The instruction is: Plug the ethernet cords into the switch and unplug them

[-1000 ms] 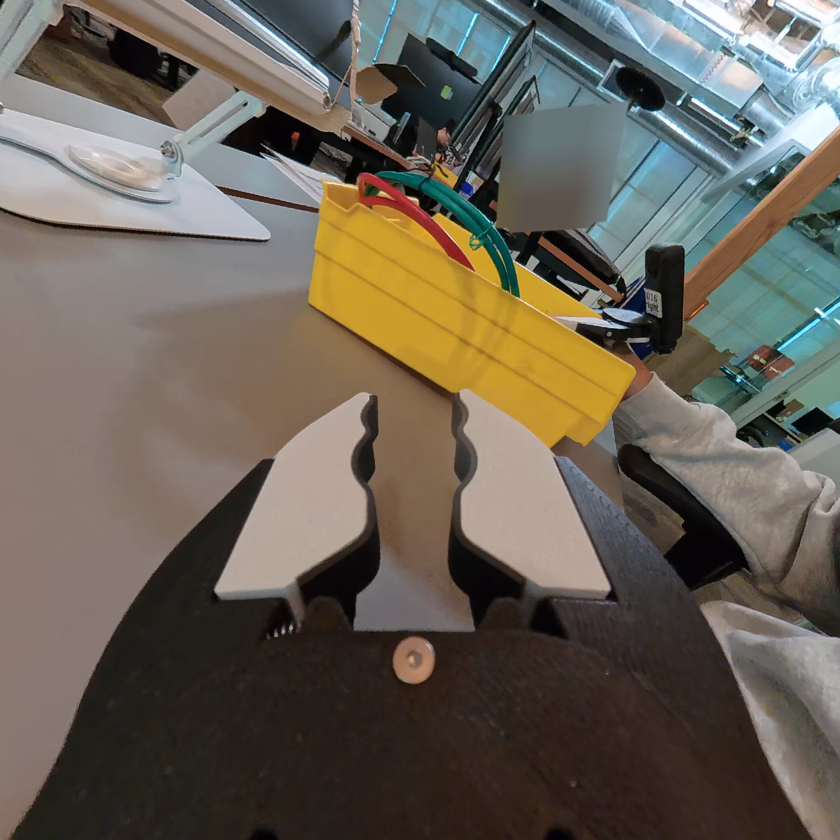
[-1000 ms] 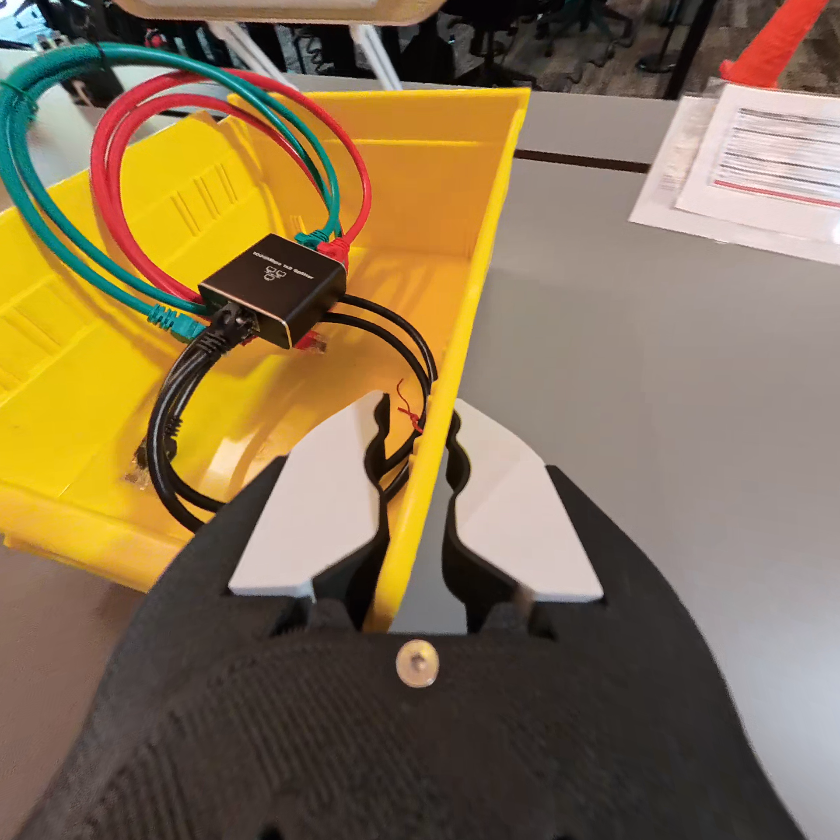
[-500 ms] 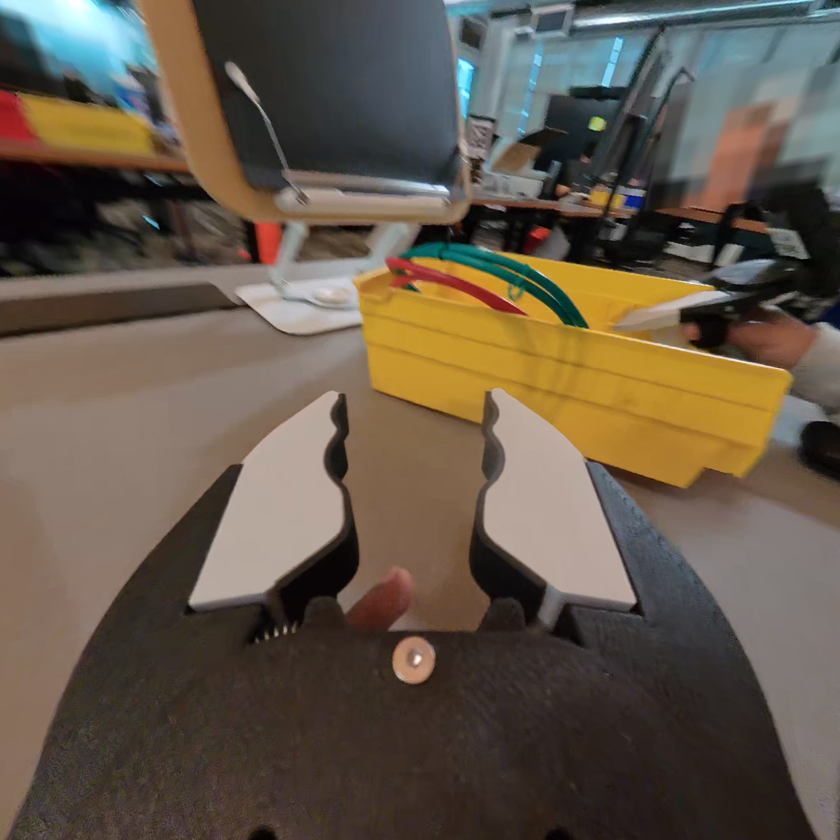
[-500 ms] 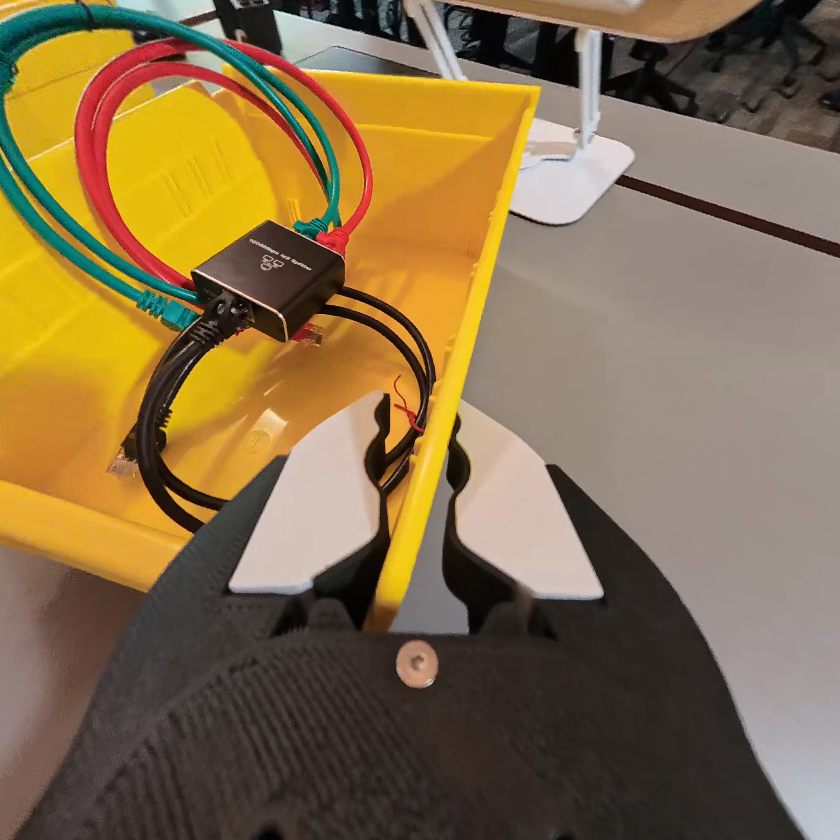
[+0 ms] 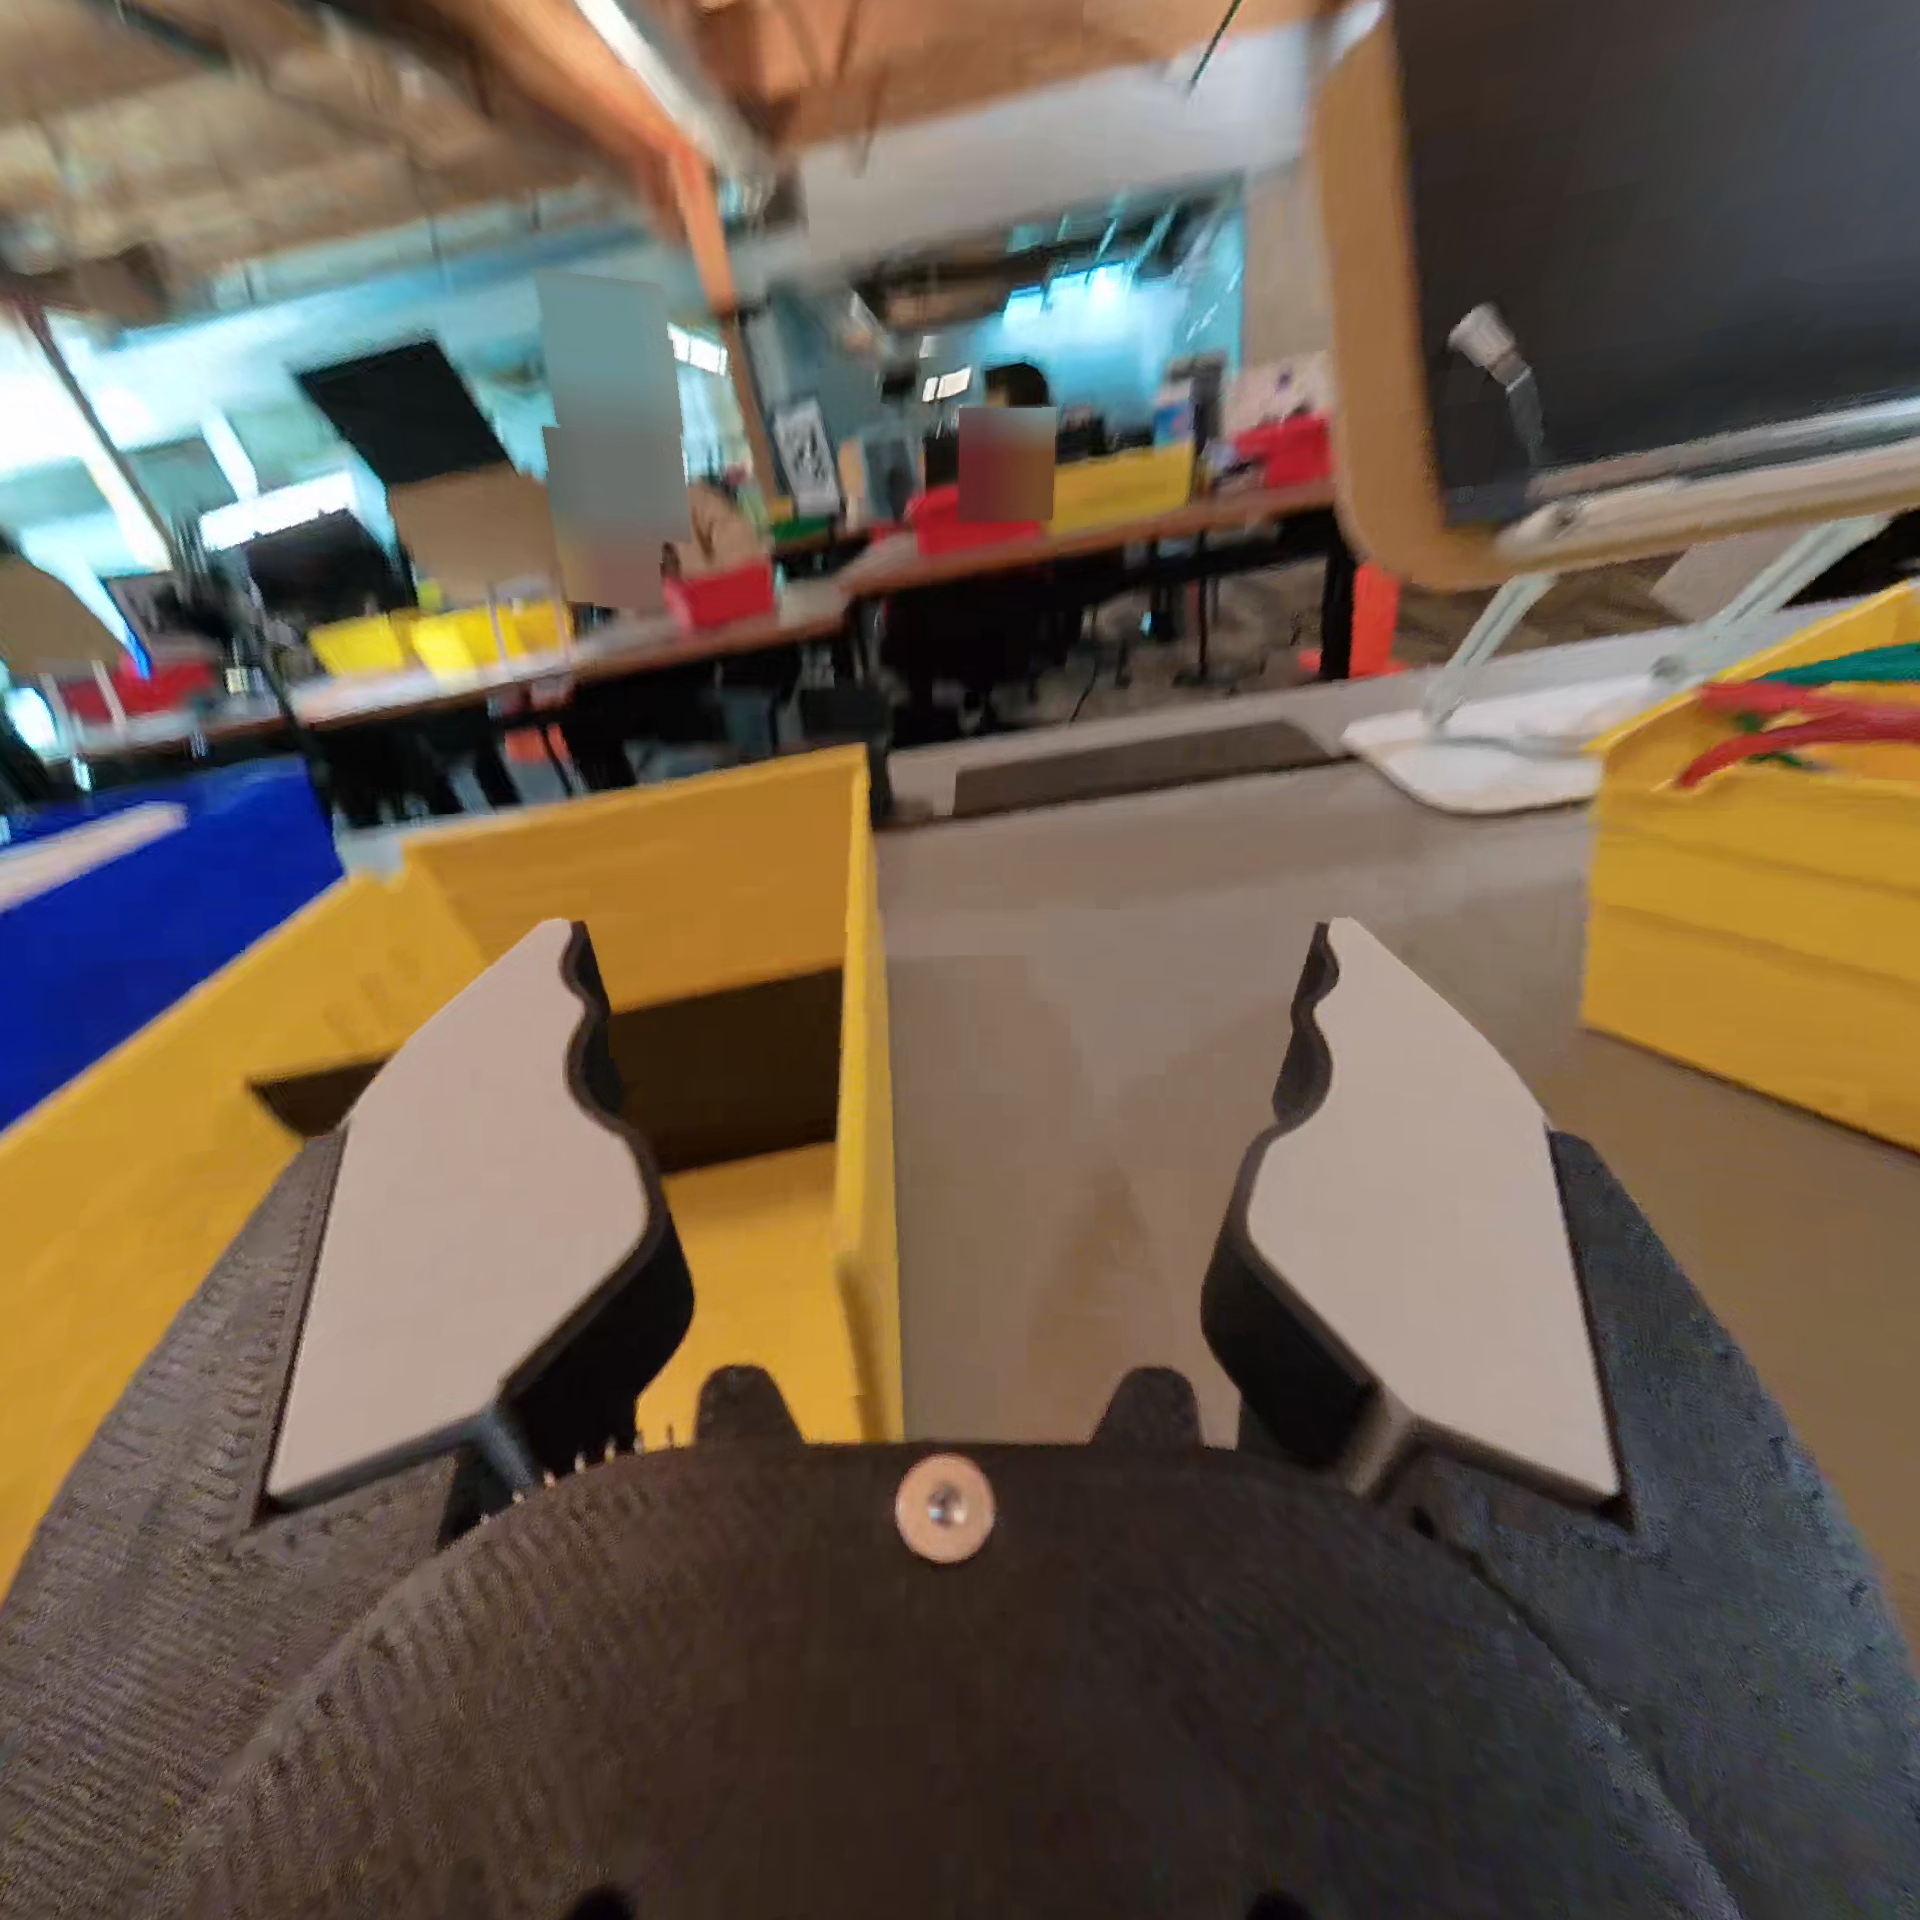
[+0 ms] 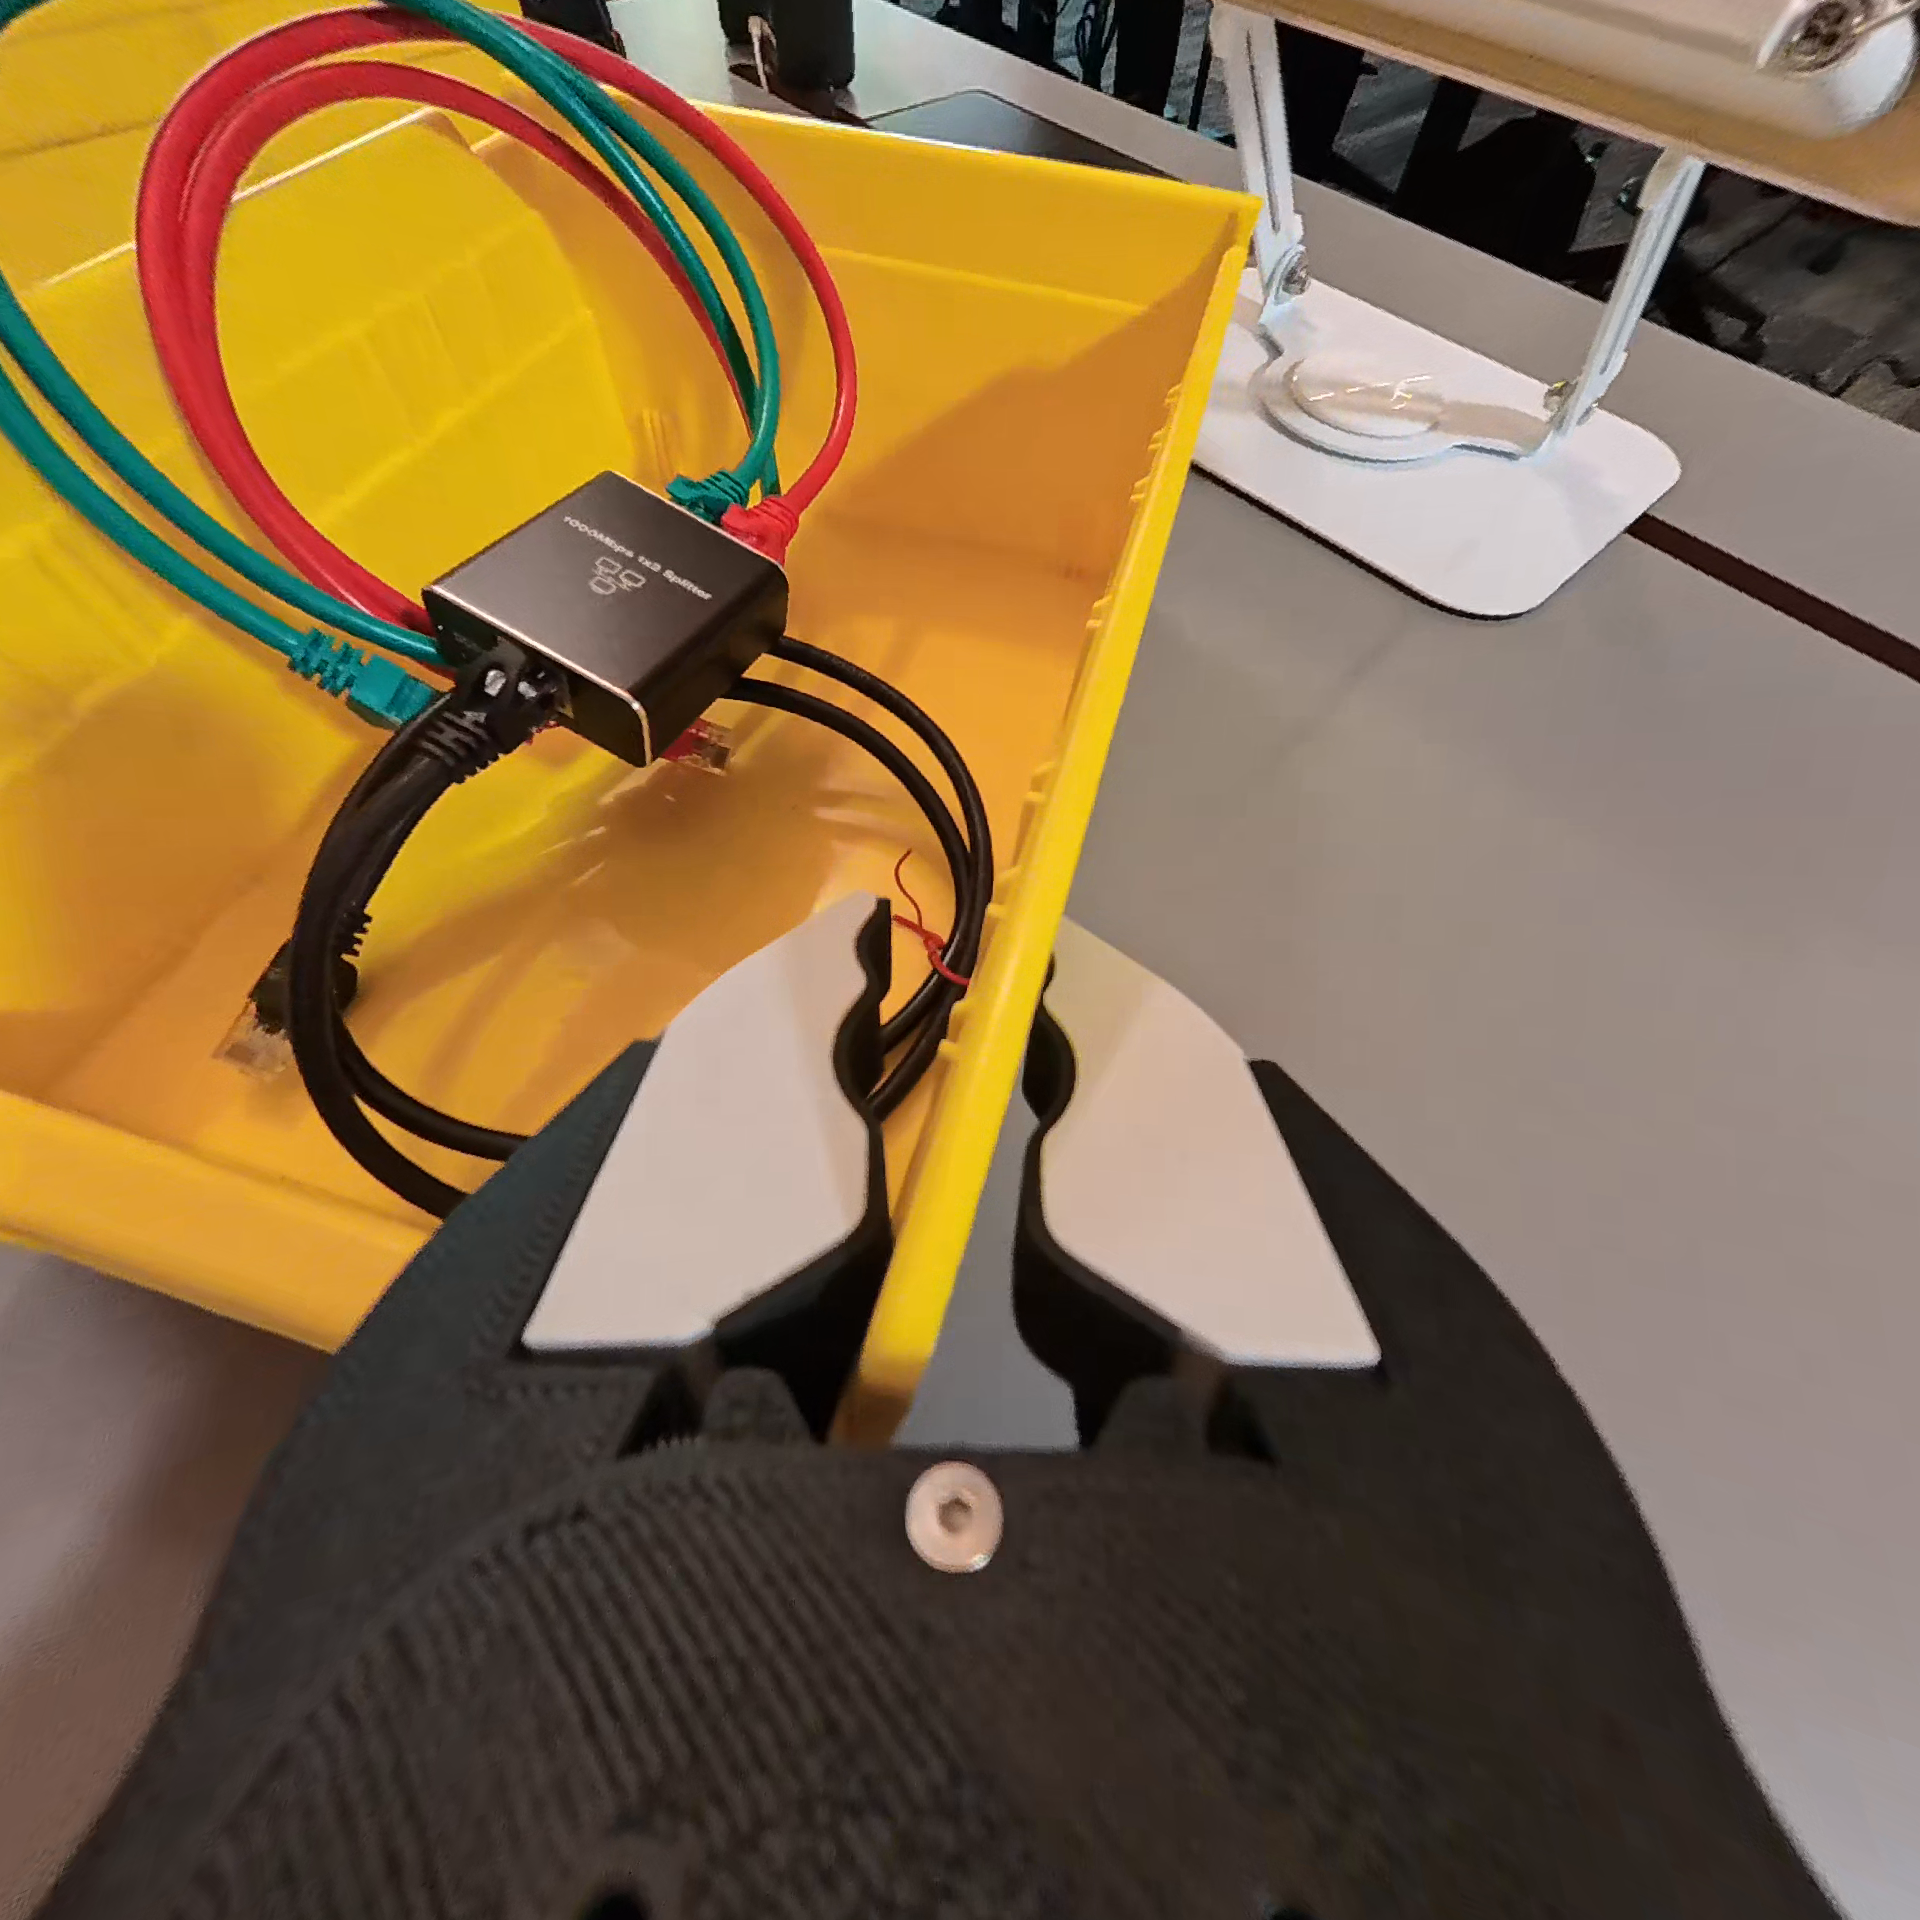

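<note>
- Left wrist view: the left gripper [image 5: 945,1039] is spread wide with nothing between its fingers. It straddles the right wall of a yellow box [image 5: 862,1039]: one finger over the box's inside, the other over the bare grey table [image 5: 1143,935].
- Open table runs ahead and to the right as far as the yellow bin [image 5: 1756,966] at the right edge, where red and green cords poke above the rim. The background is blurred.
- Right wrist view: the right gripper [image 6: 961,956] is narrowed onto the bin [image 6: 1039,883] wall, one finger inside and one outside, gripping it.
- The switch [image 6: 613,613], a small black box, lies in the bin's middle. The green cord [image 6: 644,177] and red cord [image 6: 187,343] are plugged into its far end, and the black cord [image 6: 343,914] into its near end.
- The black cord loops close by the inner finger; whether they touch cannot be told.
- The switch top carries white lettering and a small icon.
- A white stand [image 6: 1455,499] sits on the table right of the bin.
</note>
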A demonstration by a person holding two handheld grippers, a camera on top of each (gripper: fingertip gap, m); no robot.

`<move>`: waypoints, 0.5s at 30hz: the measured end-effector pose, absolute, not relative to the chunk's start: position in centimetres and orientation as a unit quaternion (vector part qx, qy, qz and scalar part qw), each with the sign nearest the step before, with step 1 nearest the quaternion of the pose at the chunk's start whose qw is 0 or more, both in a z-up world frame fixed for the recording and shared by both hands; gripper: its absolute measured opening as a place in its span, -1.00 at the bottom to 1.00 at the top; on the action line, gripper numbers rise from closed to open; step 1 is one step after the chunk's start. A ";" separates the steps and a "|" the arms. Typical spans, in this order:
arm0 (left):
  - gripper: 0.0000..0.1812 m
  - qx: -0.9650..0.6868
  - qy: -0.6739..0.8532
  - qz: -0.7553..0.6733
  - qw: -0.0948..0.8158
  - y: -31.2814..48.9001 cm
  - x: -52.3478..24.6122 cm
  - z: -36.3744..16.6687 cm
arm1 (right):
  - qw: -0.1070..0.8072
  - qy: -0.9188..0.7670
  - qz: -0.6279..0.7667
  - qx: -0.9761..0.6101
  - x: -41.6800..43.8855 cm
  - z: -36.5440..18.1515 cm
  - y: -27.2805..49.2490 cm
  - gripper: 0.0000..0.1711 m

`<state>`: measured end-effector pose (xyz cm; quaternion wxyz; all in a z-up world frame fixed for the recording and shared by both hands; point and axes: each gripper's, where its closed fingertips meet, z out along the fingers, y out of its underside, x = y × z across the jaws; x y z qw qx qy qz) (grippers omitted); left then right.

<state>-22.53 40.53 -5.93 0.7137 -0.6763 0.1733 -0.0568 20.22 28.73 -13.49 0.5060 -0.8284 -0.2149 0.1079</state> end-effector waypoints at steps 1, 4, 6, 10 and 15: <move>0.37 -0.697 0.161 -0.057 0.696 41.3 -23.4 -7.1 | 0.506 -0.216 0.107 -0.828 20.2 -13.5 28.7 -0.73; 0.32 -0.739 0.141 -0.067 0.655 42.9 -25.1 -10.0 | 0.506 -0.218 0.105 -0.828 20.0 -13.5 28.6 -0.73; 0.12 -0.746 0.151 -0.088 0.643 43.2 -25.1 -10.4 | 0.506 -0.219 0.106 -0.827 19.8 -13.5 28.6 -0.73; -0.09 -0.742 0.185 -0.072 0.641 43.2 -25.2 -10.5 | 0.505 -0.225 0.108 -0.826 19.4 -13.6 28.6 -0.73; -0.20 -0.747 0.230 -0.068 0.621 43.0 -24.0 -11.3 | 0.505 -0.232 0.109 -0.824 18.7 -13.6 28.5 -0.73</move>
